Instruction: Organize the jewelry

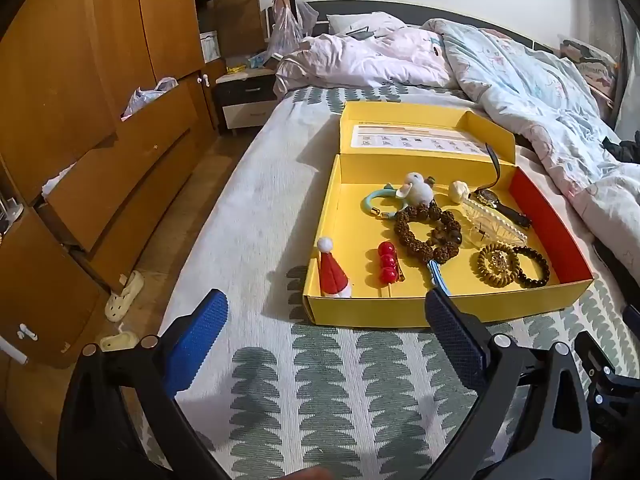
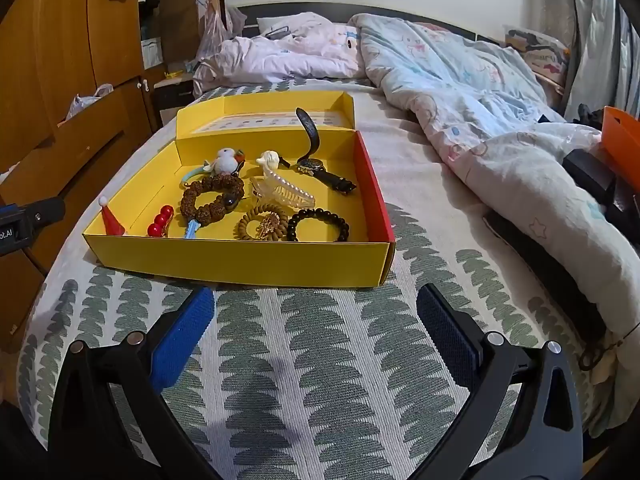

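One yellow box [image 2: 240, 264] sits lid-open on the patterned bedspread [image 2: 320, 360], holding three bead bracelets: one knobbly brown [image 2: 210, 200], one tan [image 2: 262, 224], one black [image 2: 318, 224]. Also inside lie one wristwatch [image 2: 320, 168], one clear claw clip [image 2: 284, 194], one red Santa-hat clip [image 2: 112, 220] and one red-bead clip [image 2: 160, 220]. Both the left gripper [image 1: 326, 320] and right gripper [image 2: 316, 312] hover in front of the box, jaws spread wide and empty.
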`<act>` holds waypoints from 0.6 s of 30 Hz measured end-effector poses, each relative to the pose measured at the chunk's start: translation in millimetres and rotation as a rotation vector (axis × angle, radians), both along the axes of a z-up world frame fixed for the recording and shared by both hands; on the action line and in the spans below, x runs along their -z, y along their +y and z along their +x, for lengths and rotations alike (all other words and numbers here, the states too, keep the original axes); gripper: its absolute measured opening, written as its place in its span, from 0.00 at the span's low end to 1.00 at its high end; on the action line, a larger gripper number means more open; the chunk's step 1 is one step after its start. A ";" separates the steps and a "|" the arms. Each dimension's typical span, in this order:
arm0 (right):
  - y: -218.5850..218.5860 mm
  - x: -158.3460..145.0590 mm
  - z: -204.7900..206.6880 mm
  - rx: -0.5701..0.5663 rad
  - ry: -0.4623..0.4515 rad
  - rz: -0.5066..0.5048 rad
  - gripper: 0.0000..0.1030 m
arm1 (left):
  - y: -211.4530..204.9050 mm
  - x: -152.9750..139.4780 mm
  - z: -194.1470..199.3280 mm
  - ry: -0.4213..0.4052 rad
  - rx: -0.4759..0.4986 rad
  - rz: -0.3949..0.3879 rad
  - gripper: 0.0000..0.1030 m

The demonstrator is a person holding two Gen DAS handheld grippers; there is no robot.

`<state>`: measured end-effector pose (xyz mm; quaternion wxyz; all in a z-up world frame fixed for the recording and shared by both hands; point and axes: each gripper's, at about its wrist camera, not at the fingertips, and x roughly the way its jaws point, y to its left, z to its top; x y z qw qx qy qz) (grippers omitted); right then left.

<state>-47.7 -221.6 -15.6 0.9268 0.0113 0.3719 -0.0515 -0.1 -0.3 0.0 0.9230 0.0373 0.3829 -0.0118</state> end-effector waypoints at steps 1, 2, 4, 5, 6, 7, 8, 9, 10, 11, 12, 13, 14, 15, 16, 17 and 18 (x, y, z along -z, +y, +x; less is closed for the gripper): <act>0.0 -0.3 -0.5 0.001 -0.008 -0.001 0.97 | -0.2 0.1 0.1 0.002 -0.001 0.006 0.95; 0.3 -0.2 -0.4 0.002 -0.008 -0.004 0.97 | -0.3 0.2 0.1 0.002 -0.001 0.010 0.95; 0.3 -0.1 -0.4 0.003 -0.007 -0.005 0.97 | 0.1 0.0 0.3 0.001 -0.003 0.010 0.95; 0.2 -0.1 -0.5 0.003 -0.007 -0.003 0.97 | 0.6 0.1 0.6 0.001 -0.004 0.008 0.95; -0.1 -0.1 -0.6 0.003 -0.007 -0.001 0.97 | 1.3 0.2 0.9 0.003 -0.005 0.005 0.95; -0.5 -0.2 -0.8 0.004 -0.006 0.000 0.97 | 2.3 0.4 1.3 0.004 -0.006 0.001 0.95; 0.9 0.2 -0.3 0.002 -0.005 -0.009 0.97 | 3.2 0.5 1.9 0.006 -0.006 -0.003 0.95; 0.9 0.4 -0.2 0.003 -0.004 -0.009 0.97 | 4.3 0.7 2.5 0.008 -0.006 -0.006 0.95; 0.7 0.6 0.0 0.003 -0.004 -0.009 0.97 | -0.2 0.9 0.3 -0.001 -0.003 0.011 0.95; 0.9 0.5 -0.2 0.002 -0.006 -0.009 0.97 | -0.5 1.6 0.8 -0.001 -0.003 0.010 0.95; 0.8 0.4 -0.3 0.002 -0.006 -0.009 0.97 | -0.6 1.5 1.1 0.001 -0.003 0.011 0.95; 0.5 0.3 -0.5 0.002 -0.005 -0.008 0.97 | -0.7 1.6 1.2 0.000 -0.004 0.013 0.95; 0.2 0.0 -0.8 0.001 -0.006 -0.007 0.97 | -0.7 1.9 1.4 -0.001 -0.004 0.014 0.95; 0.5 0.7 -0.3 0.002 -0.005 -0.009 0.97 | -0.6 2.2 1.6 -0.001 -0.004 0.014 0.95; 0.9 1.3 0.2 0.002 -0.005 -0.011 0.97 | -0.3 2.6 1.9 0.001 -0.003 0.012 0.95; 0.9 1.5 0.3 0.002 -0.004 -0.010 0.97 | 0.2 3.2 2.4 0.004 -0.002 0.009 0.95; 0.7 1.6 0.4 0.001 -0.003 -0.008 0.97 | 0.7 2.9 1.7 0.011 0.000 0.002 0.95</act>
